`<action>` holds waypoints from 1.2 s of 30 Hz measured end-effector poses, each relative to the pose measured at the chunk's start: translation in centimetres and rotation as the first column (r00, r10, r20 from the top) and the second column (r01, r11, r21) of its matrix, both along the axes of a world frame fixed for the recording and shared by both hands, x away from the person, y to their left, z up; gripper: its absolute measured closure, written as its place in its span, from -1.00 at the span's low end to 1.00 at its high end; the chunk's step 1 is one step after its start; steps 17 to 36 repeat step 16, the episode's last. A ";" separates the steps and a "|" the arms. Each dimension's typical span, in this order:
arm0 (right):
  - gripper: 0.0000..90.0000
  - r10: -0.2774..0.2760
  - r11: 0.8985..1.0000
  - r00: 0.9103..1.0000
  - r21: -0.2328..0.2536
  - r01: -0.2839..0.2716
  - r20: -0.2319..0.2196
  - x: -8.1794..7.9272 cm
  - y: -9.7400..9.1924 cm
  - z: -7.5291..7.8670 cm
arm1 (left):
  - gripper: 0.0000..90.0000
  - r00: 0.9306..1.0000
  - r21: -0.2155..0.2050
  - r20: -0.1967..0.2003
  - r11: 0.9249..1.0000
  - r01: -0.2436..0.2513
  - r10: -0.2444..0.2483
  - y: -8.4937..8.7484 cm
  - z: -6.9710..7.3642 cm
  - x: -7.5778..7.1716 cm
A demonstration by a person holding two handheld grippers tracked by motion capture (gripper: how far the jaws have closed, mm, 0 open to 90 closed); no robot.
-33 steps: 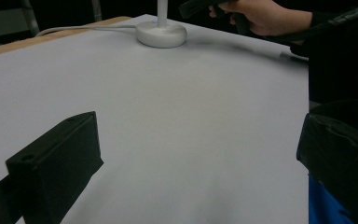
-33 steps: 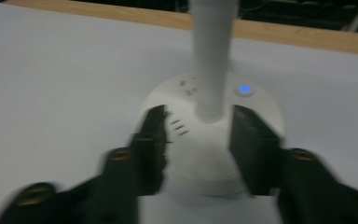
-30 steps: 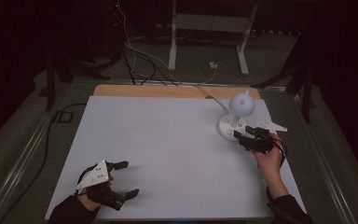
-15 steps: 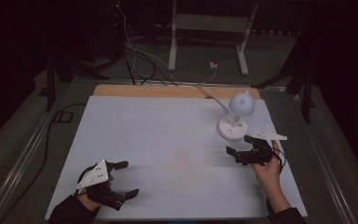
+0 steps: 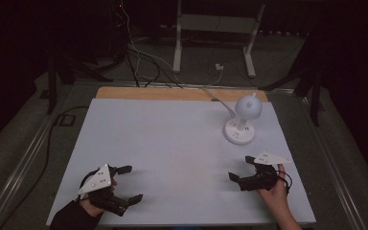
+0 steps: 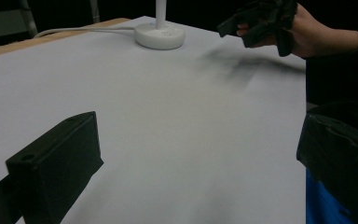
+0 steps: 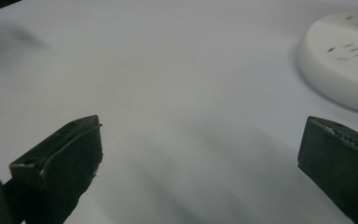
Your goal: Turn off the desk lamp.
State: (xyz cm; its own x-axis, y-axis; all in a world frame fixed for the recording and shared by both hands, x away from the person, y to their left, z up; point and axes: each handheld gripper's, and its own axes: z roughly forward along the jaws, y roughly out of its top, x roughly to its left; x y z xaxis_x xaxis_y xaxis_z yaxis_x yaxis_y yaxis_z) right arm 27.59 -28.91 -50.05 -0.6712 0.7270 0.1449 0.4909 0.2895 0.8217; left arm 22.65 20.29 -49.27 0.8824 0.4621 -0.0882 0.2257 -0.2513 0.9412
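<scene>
Looking down from the high view: left gripper (image 5: 130, 183) low at the near-left of the white table (image 5: 172, 143), jaws spread wide; right gripper (image 5: 242, 167) near-right, jaws apart too, well short of the white desk lamp (image 5: 242, 122) at the far right. On to the left gripper view — lamp base (image 6: 160, 35) far off, nothing between the jaws. Right gripper view — jaws gaping over bare tabletop, lamp base (image 7: 342, 60) up at the right.

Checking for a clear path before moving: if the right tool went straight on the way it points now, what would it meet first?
Probably nothing: the right tool, jaws open, points across bare table. The lamp base sits off to one side of its line, though depth is hard to judge.
</scene>
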 end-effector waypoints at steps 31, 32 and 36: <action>-1.00 0.037 0.999 0.999 -0.024 -0.037 0.018 -1.9 -1.5 -0.8 | -0.99 1.000 0.005 -0.003 1.000 -0.001 0.001 -0.1 -0.1 0.1; -1.00 0.037 0.999 0.999 -0.024 -0.037 0.018 -1.9 -1.5 -0.8 | -0.99 1.000 0.005 -0.003 1.000 -0.001 0.001 -0.1 -0.1 0.1; -1.00 0.037 0.999 0.999 -0.024 -0.037 0.018 -1.9 -1.5 -0.8 | -0.99 1.000 0.005 -0.003 1.000 -0.001 0.001 -0.1 -0.1 0.1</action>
